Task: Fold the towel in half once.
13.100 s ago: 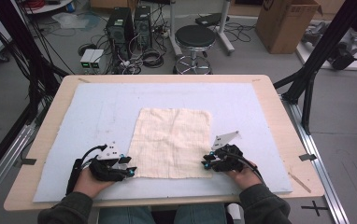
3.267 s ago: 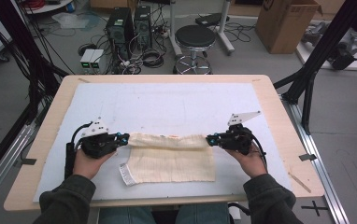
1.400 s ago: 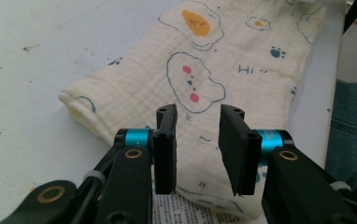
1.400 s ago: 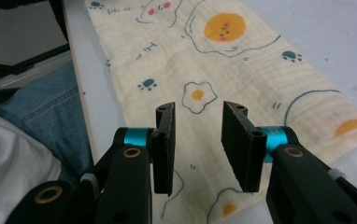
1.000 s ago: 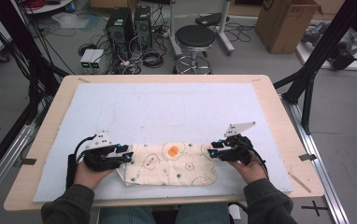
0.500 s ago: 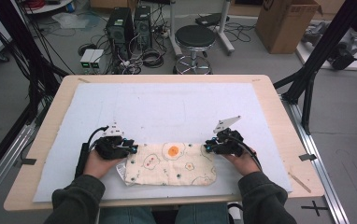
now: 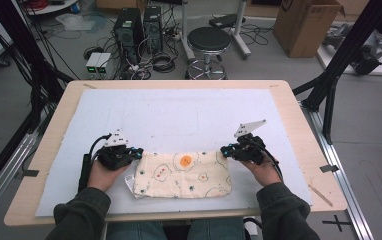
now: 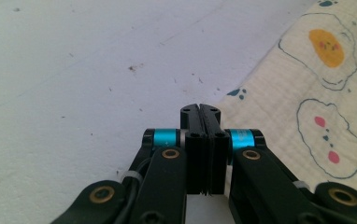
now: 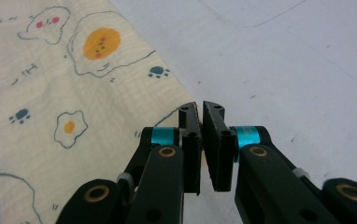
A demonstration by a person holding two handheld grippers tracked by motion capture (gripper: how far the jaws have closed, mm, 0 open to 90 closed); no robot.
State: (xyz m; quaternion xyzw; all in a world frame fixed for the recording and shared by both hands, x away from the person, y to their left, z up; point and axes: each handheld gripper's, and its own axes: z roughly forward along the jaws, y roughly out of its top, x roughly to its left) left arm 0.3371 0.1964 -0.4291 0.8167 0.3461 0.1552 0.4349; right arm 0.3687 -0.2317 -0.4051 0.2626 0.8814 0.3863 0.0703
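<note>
- Tongs first: the left gripper [image 8: 200, 108] has just been closing and its jaws now stand pressed flat together. I see no fabric between them.
- Same story on the right gripper [image 9: 201, 106]: it has just been closing, the jaws are all but together with a sliver of gap at the tips, and no cloth shows in that gap.
- Lying flat between the two tongs is the folded egg-print cloth [image 7: 184, 174], its far corners right at the tips. The left tip sits just off the corner, and the right tip sits on or just beside the edge.
- My worry is that both pinches caught nothing, or only a few threads. Lifting then leaves the cloth behind or drops one corner, and the fold goes crooked.
- If just one side grips, pulling would drag the cloth askew and open the layers.
- A white label [image 7: 129, 181] pokes out below the left tongs and could snag.
- Beyond the tips, closed jaws pushed forward could scrape the white mat [image 7: 189, 115] and ruck it.
</note>
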